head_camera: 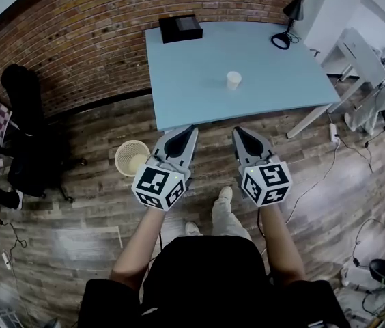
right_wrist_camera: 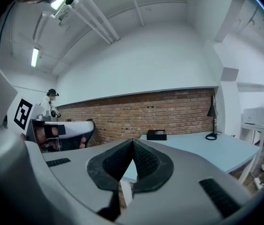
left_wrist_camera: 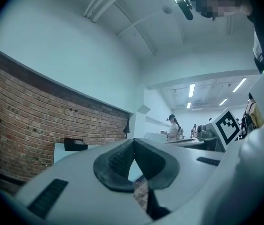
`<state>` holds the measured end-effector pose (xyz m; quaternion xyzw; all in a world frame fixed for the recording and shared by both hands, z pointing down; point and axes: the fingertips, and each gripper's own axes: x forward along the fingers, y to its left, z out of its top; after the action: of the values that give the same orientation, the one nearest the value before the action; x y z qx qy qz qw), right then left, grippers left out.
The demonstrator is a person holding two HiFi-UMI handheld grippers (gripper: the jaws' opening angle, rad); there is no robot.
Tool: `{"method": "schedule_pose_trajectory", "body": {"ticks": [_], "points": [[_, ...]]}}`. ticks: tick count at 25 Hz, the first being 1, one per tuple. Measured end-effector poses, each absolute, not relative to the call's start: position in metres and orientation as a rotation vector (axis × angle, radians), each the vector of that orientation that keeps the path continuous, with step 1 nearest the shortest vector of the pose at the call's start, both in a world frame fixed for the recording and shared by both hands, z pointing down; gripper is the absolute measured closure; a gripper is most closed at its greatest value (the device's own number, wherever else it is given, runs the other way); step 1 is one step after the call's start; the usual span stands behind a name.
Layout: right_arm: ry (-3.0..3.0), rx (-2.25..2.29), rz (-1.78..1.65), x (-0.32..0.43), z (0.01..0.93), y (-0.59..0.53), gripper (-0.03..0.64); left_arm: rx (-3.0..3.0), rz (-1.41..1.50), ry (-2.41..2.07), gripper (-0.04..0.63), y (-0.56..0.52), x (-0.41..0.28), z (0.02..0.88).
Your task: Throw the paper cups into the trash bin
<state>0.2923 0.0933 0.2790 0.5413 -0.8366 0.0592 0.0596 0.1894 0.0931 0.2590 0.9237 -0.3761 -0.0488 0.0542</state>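
Forearms in a dark top reach forward from the bottom of the head view, each hand carrying a gripper with a marker cube. Both the left gripper (head_camera: 192,128) and the right gripper (head_camera: 236,130) point roughly level toward the surface (head_camera: 192,87), side by side and apart from each other. In the left gripper view and the right gripper view the jaws are pressed together at the tips, with nothing between them. Below them lies wooden floor (head_camera: 90,210), with the person's shoes (head_camera: 224,195) on it. Just left of the left gripper, a pale mesh trash bin (head_camera: 132,157) stands on the floor, near the surface's near left corner; what it holds cannot be made out. Beyond the jaws comes the near edge of the pale blue surface. One paper cup (head_camera: 233,80) stands upright on it, right of the middle and well in from every edge, untouched. The task looks barely begun for this cup: it needs gripping, carrying back over the near edge and dropping left into the bin. Bare room surrounds the cup for an approach. Farther back, a black box (head_camera: 180,28) sits at the far edge and a desk lamp (head_camera: 284,36) at the far right corner, both well apart from the cup. Cables (head_camera: 346,152) trail on the floor at the right, and a brick wall (head_camera: 110,26) closes the far side.
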Motion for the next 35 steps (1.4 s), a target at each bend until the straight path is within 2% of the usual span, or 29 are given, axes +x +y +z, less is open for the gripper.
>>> {"method": "schedule_pose_trajectory", "body": {"ticks": [12, 35], "points": [[-2.523, 1.624, 0.091, 0.31, 0.28, 0.044, 0.612, 2.783, -0.115, -1.191, 0.586, 0.043, 0.206, 0.271], [-2.54, 1.636, 0.223, 0.408, 0.299, -0.099, 0.612, 2.736, -0.048, -1.182, 0.586, -0.089, 0.303, 0.285]]}}
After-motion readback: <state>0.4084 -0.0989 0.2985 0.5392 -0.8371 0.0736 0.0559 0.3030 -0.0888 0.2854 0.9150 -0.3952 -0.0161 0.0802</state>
